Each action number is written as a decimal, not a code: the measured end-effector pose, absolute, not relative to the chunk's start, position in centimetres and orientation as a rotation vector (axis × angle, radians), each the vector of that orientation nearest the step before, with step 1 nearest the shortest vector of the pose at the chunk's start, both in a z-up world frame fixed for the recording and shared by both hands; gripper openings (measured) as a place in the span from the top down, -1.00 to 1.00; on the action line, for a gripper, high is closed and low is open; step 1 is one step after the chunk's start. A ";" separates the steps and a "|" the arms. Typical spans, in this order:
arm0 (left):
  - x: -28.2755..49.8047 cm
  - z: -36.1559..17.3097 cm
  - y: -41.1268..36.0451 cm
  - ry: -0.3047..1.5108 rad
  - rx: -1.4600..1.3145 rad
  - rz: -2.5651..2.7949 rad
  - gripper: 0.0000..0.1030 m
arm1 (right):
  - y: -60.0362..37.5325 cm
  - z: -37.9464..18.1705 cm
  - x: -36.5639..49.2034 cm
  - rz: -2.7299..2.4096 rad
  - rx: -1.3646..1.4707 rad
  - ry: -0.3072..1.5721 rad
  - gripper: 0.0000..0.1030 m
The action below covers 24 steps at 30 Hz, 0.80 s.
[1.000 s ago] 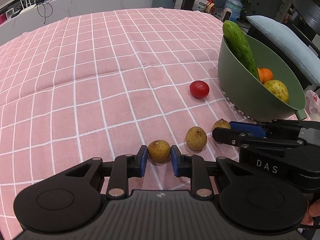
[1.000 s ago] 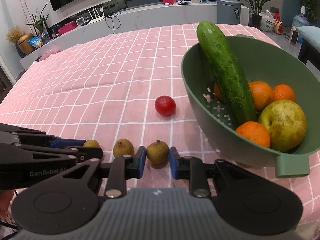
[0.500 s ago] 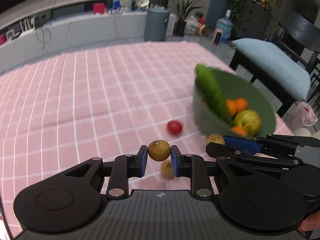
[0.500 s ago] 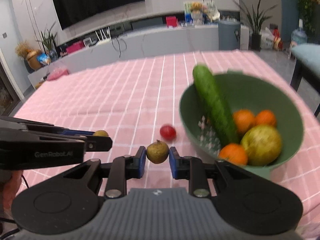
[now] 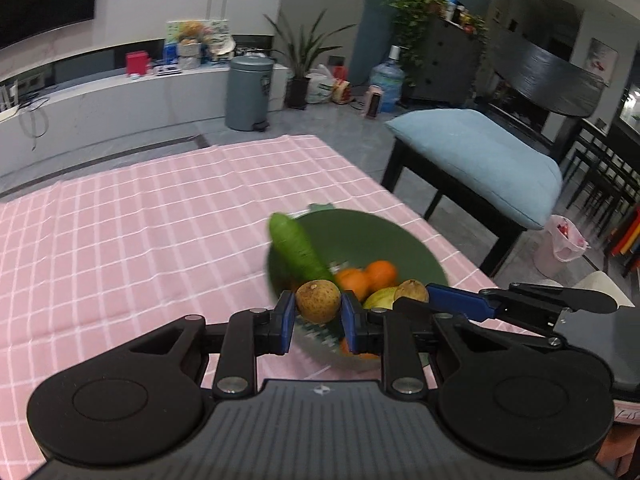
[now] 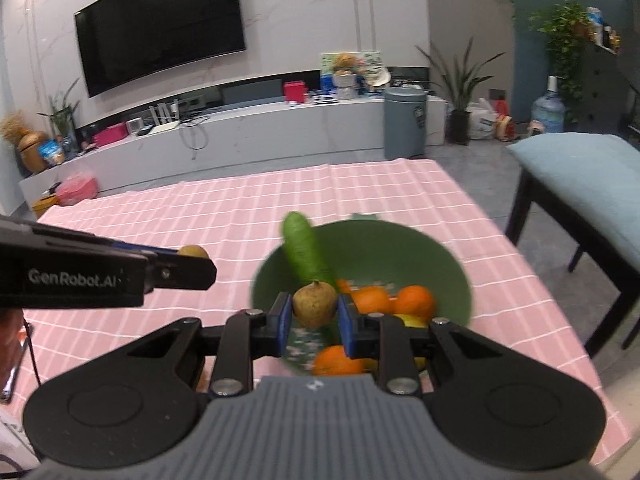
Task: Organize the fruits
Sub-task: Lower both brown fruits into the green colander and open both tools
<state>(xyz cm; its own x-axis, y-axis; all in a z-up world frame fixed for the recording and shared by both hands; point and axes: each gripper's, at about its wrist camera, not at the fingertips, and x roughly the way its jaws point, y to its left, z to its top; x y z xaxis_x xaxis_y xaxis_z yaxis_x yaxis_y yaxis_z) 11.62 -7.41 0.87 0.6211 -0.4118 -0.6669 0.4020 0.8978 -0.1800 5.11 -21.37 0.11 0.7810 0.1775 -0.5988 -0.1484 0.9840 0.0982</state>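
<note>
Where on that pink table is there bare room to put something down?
The pink checked cloth lies bare left of and behind the green bowl. The bowl itself is crowded: a cucumber, oranges and a yellowish fruit fill its near side.

I've lifted both small brown fruits off the pink checked cloth (image 5: 140,240): the left gripper (image 5: 318,316) now carries its fruit (image 5: 318,301) in the air before the green bowl (image 5: 400,240). The right gripper (image 6: 314,318) has likewise brought its fruit (image 6: 315,304) up over the bowl's near rim.
</note>
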 end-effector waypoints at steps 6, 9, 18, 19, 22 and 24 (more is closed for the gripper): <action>13.4 -0.2 -10.3 0.812 0.018 -0.510 0.47 | -23.3 -0.1 6.3 0.122 -0.002 0.666 0.59; 13.8 -1.0 -10.9 0.838 0.027 -0.522 0.47 | -23.7 -0.8 7.1 0.103 -0.031 0.693 0.59; 15.3 -3.2 -12.6 0.893 0.075 -0.540 0.47 | -24.0 -2.6 8.6 0.072 -0.082 0.772 0.60; 15.4 -3.4 -12.6 0.898 0.081 -0.543 0.47 | -24.0 -2.6 8.7 0.069 -0.084 0.778 0.60; 15.8 -4.0 -13.0 0.913 0.093 -0.552 0.47 | -24.1 -3.0 9.0 0.066 -0.080 0.797 0.60; 15.9 -4.3 -13.1 0.923 0.095 -0.553 0.47 | -24.0 -3.2 9.1 0.063 -0.079 0.813 0.60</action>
